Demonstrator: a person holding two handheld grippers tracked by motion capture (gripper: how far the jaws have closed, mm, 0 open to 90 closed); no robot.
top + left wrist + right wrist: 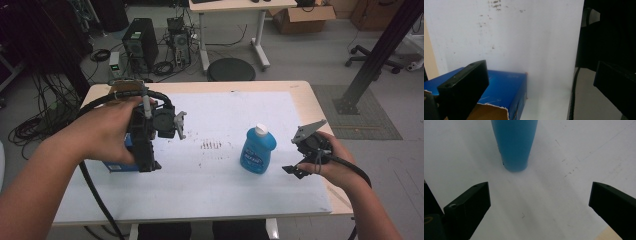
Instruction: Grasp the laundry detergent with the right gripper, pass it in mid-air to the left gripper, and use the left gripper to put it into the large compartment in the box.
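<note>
Standing upright on the white mat (210,195), a blue bottle (257,150) with a white cap sat just beside the right gripper (299,167), whose jaws were spread wide and empty. Over the blue box (506,87) at the table's left, the left gripper (147,162) hovered, jaws likewise spread.

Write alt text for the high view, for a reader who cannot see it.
A person at a white-topped table holds a tool in each hand: the left tool hangs over a blue box, and the right tool, open, sits beside an upright blue bottle with a white cap. Cables, computers and another desk lie on the floor beyond.
</note>
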